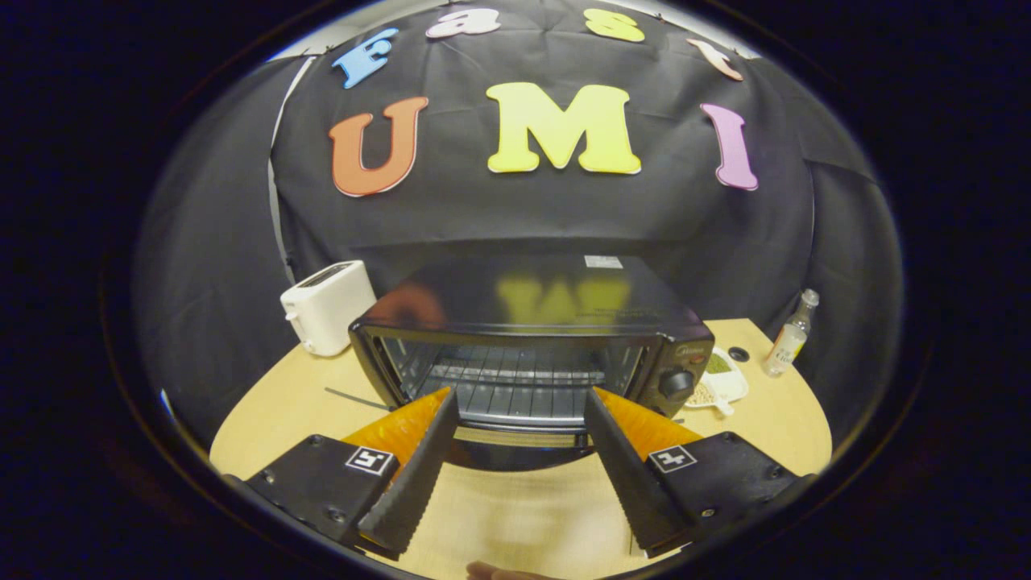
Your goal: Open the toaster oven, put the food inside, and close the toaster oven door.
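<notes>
Gripper view, nearest first: the gripper [522, 459] has its two ribbed fingers [411, 483] spread wide apart with nothing held between them, only bare wooden table [515, 515] below. Just under the fingers, at the closest rim, a small part of a hand [495, 572] shows.

Just ahead of the fingertips sits the toaster oven [532, 346]. Its door [519, 447] appears to be folded down flat toward the fingers, and the wire rack [507, 383] inside is bare. Its knob [675, 383] is on the panel ahead of the right finger.

Beyond the right finger and beside the oven lies a small white dish [721, 383] with what looks like food in it; whether this is the food meant for the oven is hard to tell. Farther out stands a glass bottle [791, 334]. Beyond the left finger, next to the oven, stands a white toaster [326, 306].

As a judgement, loading is the step in hand. Swinging right toward the dish could clip the lowered door or the knob panel, since the fingertips are so close to both. A shallow dish gripped by its edge may tilt and spill, and a wide reach could topple the bottle.
</notes>
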### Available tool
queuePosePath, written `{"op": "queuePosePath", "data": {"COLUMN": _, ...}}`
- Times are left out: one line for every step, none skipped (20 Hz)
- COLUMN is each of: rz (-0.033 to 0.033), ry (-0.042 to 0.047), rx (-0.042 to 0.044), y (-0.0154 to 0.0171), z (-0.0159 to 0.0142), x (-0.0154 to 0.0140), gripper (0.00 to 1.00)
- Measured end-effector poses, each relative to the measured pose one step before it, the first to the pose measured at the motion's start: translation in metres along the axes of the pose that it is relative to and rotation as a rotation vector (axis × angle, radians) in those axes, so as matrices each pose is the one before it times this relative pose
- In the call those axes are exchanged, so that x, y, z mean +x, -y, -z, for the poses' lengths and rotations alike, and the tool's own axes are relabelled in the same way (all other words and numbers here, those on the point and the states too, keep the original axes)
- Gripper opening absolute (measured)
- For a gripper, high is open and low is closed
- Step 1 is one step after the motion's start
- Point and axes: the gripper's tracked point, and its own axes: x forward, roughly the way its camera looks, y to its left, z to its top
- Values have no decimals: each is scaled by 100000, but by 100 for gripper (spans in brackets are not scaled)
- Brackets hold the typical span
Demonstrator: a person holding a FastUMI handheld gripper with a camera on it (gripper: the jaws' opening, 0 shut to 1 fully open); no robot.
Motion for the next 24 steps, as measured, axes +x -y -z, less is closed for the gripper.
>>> {"op": "queuePosePath", "data": {"rz": -438, "ry": -1189, "rx": 33, "y": -10, "z": 809, "x": -248, "gripper": 100}}
{"op": "queuePosePath", "data": {"rz": -462, "ry": -1181, "rx": 737, "y": 27, "z": 733, "x": -278, "gripper": 100}}
{"op": "queuePosePath", "data": {"rz": -664, "ry": -1365, "rx": 630, "y": -64, "z": 891, "x": -161, "gripper": 100}}
{"op": "queuePosePath", "data": {"rz": -631, "ry": -1787, "rx": 536, "y": -100, "z": 920, "x": -174, "gripper": 100}}
{"op": "queuePosePath", "data": {"rz": -618, "ry": -2482, "rx": 634, "y": -12, "z": 1136, "x": -78, "gripper": 100}}
{"op": "queuePosePath", "data": {"rz": -587, "ry": -2736, "rx": 604, "y": 12, "z": 1079, "x": 7, "gripper": 100}}
{"op": "queuePosePath", "data": {"rz": -570, "ry": -3093, "rx": 769, "y": -39, "z": 1296, "x": 118, "gripper": 100}}
{"op": "queuePosePath", "data": {"rz": -406, "ry": -2748, "rx": 944, "y": 60, "z": 1090, "x": 136, "gripper": 100}}
{"op": "queuePosePath", "data": {"rz": -147, "ry": -2124, "rx": 549, "y": 70, "z": 1162, "x": 377, "gripper": 100}}
{"op": "queuePosePath", "data": {"rz": 333, "ry": -1582, "rx": -247, "y": 175, "z": 859, "x": 261, "gripper": 100}}
{"op": "queuePosePath", "data": {"rz": 556, "ry": -909, "rx": -565, "y": 16, "z": 792, "x": 213, "gripper": 100}}
{"op": "queuePosePath", "data": {"rz": 798, "ry": -753, "rx": -1110, "y": 103, "z": 609, "x": 348, "gripper": 99}}
{"op": "queuePosePath", "data": {"rz": 678, "ry": -320, "rx": -1260, "y": -4, "z": 460, "x": 159, "gripper": 100}}
{"op": "queuePosePath", "data": {"rz": 475, "ry": 27, "rx": -476, "y": 47, "z": 407, "x": 188, "gripper": 100}}
{"op": "queuePosePath", "data": {"rz": 70, "ry": 31, "rx": 357, "y": 38, "z": 254, "x": 186, "gripper": 100}}
{"op": "queuePosePath", "data": {"rz": -42, "ry": 139, "rx": 587, "y": 46, "z": 228, "x": 196, "gripper": 100}}
{"op": "queuePosePath", "data": {"rz": -78, "ry": -46, "rx": 354, "y": 62, "z": 290, "x": 221, "gripper": 100}}
{"op": "queuePosePath", "data": {"rz": 55, "ry": -271, "rx": 109, "y": 2, "z": 348, "x": 179, "gripper": 100}}
{"op": "queuePosePath", "data": {"rz": 234, "ry": -556, "rx": -582, "y": 66, "z": 337, "x": 191, "gripper": 100}}
{"op": "queuePosePath", "data": {"rz": 439, "ry": 531, "rx": -1359, "y": 66, "z": 80, "x": 91, "gripper": 100}}
{"op": "queuePosePath", "data": {"rz": 159, "ry": 1463, "rx": -715, "y": -141, "z": -40, "x": -84, "gripper": 100}}
{"op": "queuePosePath", "data": {"rz": 60, "ry": 864, "rx": -676, "y": -118, "z": 37, "x": 37, "gripper": 100}}
{"op": "queuePosePath", "data": {"rz": -108, "ry": 384, "rx": -667, "y": 17, "z": 76, "x": 107, "gripper": 100}}
{"op": "queuePosePath", "data": {"rz": -207, "ry": 598, "rx": 671, "y": 26, "z": 59, "x": 79, "gripper": 100}}
